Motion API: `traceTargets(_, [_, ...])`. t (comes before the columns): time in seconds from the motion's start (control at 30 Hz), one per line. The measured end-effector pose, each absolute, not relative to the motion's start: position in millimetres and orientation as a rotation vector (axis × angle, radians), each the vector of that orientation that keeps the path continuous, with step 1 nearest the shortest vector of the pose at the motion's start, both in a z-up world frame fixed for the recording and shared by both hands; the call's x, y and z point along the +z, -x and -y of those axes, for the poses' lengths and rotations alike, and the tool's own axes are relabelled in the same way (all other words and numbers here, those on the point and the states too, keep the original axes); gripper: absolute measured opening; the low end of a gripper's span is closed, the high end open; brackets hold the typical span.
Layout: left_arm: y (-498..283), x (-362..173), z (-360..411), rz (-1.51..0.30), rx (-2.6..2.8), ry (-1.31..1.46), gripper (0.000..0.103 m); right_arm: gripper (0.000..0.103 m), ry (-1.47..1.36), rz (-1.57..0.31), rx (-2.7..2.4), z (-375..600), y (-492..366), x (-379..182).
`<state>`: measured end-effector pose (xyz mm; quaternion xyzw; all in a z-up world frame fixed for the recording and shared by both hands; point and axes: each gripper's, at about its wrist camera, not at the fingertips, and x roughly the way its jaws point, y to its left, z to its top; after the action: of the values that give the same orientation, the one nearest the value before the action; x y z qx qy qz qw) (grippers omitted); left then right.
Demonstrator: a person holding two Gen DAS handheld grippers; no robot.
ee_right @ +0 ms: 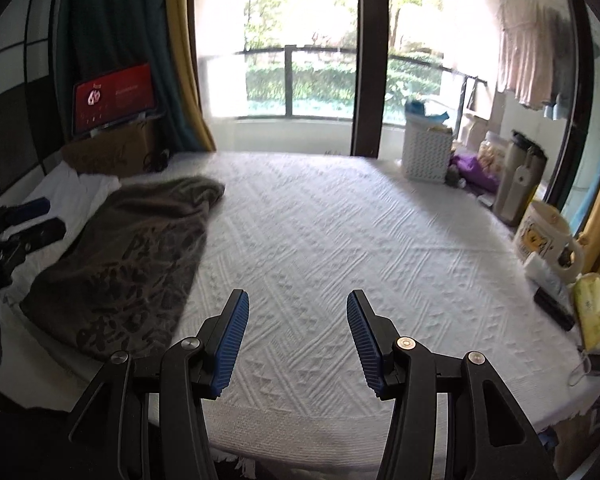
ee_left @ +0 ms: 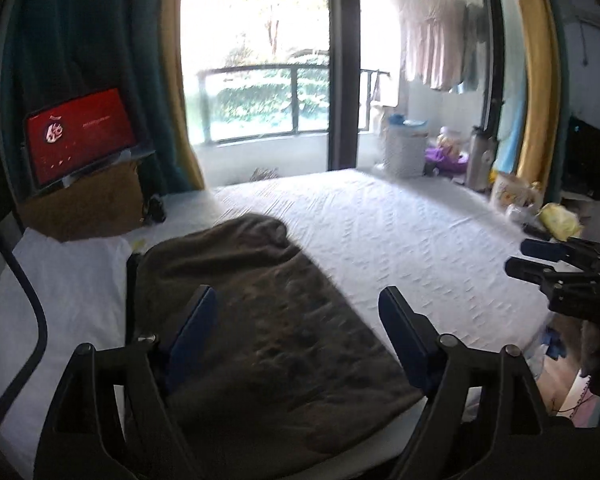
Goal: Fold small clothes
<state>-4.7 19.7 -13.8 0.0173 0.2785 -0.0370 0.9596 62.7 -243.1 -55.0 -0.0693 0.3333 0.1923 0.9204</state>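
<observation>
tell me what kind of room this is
Most likely a bedroom: a wide bed with a white textured cover, a white pillow at its head, and curtains beside a balcony door.

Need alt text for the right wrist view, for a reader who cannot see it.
The open right tool hovers empty over a white textured bedspread. A dark brown garment lies spread flat at the left, with the left tool at the frame's left edge beyond it. A bright balcony window fills the background.

Red-screened laptop [ee_left: 80,136], white basket [ee_right: 428,152], yellow mug [ee_right: 544,240]
</observation>
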Motion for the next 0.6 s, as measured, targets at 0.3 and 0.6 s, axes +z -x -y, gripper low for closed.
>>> traceTargets(0.3, [24,15,-4,-0.437,-0.131,-0.041,0.083,0.071,0.175,-0.566,0.408,241,-42,-11])
traceTargets(0.6, [46,40,-18,-0.307,-0.076,0.009,0.098,0.083,0.156,-0.455,0.415,244,-21,29])
